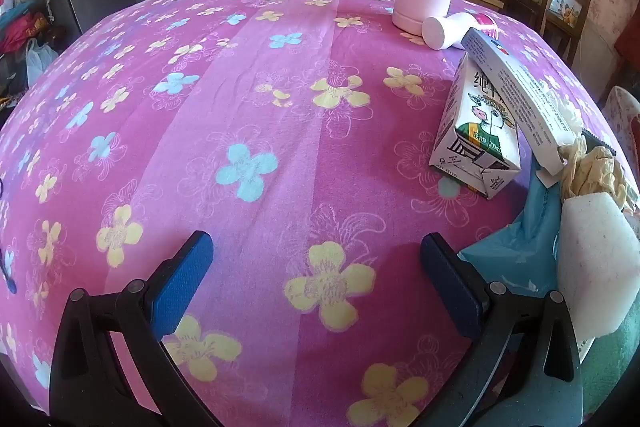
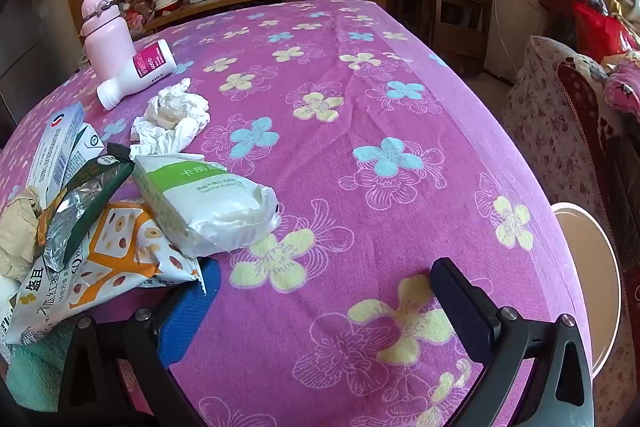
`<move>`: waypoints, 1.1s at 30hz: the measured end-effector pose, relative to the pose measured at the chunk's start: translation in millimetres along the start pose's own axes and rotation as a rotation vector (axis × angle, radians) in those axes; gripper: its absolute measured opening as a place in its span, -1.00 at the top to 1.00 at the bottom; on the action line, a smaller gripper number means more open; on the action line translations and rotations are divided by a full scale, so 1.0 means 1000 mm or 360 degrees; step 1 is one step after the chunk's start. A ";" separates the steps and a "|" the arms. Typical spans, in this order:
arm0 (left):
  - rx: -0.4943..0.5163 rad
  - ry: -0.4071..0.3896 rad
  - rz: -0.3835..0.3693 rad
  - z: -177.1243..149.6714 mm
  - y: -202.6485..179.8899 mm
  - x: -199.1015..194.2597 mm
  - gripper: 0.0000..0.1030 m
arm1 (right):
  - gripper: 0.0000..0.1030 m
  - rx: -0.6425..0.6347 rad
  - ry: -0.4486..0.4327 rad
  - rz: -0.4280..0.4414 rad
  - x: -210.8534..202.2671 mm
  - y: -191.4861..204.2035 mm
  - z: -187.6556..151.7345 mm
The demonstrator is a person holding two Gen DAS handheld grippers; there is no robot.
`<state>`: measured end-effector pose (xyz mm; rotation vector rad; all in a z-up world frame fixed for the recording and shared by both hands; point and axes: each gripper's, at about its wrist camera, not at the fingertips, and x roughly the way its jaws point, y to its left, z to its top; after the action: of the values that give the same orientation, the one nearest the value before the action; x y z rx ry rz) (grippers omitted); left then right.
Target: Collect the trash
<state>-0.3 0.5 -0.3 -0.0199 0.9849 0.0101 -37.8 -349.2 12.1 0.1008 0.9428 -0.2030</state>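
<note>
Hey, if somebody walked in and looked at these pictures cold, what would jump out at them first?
The bright pink tablecloth with yellow and blue flowers fills both views. Next, the heap of trash at its near left in the right wrist view: a white and green tissue pack atop an orange and white snack bag. Behind stands a pale pink flask.

A milk carton (image 1: 476, 131) stands tilted on the counter, a long white box (image 1: 516, 83) leaning across its top. Beside them lie a crumpled tissue (image 2: 172, 117), a white bottle (image 2: 136, 73) on its side (pink label), a white-and-green packet (image 2: 208, 203) and an orange snack wrapper (image 2: 108, 259).
</note>
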 end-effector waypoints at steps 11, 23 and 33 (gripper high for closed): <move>0.0048 -0.0060 0.0121 -0.023 0.008 -0.055 -0.99 | -1.00 -0.0079 0.0058 0.0062 -0.003 -0.001 -0.001; 0.0086 -0.0433 0.0008 -0.040 -0.021 -0.168 -0.99 | -0.93 -0.0089 -0.0216 0.0146 -0.135 -0.005 -0.047; 0.0090 -0.0628 -0.0077 -0.041 -0.044 -0.219 -0.99 | -0.98 -0.0050 -0.0567 0.0241 -0.223 0.021 -0.049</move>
<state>-154.8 -44.4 160.1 0.0102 0.5895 -0.0567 -199.0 -291.3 164.0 0.1026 0.5802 -0.0625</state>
